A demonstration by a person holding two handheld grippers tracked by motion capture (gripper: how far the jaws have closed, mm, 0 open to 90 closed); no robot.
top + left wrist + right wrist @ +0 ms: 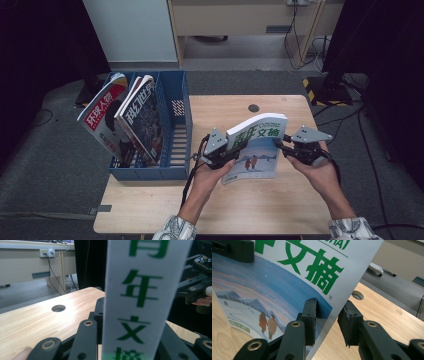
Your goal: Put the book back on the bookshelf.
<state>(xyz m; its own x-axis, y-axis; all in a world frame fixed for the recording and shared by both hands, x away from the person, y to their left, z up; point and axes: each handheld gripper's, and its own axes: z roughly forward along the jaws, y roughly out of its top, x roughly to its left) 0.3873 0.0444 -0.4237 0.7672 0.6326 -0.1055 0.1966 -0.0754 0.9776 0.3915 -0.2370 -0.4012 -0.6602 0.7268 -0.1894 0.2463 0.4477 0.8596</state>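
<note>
A: So why does each tool take one edge of the magazine [255, 142]?
B: Probably to hold it tilted up off the table [225, 200]. Left tool [223, 150] is clamped on the spine; right tool [327, 322] straddles the cover's edge, one pad apparently just clear.
A: Destination?
B: Likely the blue file rack [175, 132] beside it.

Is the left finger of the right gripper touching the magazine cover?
Touching. In the right gripper view, that finger of the right gripper lies flat against the magazine cover, with no gap.
</note>
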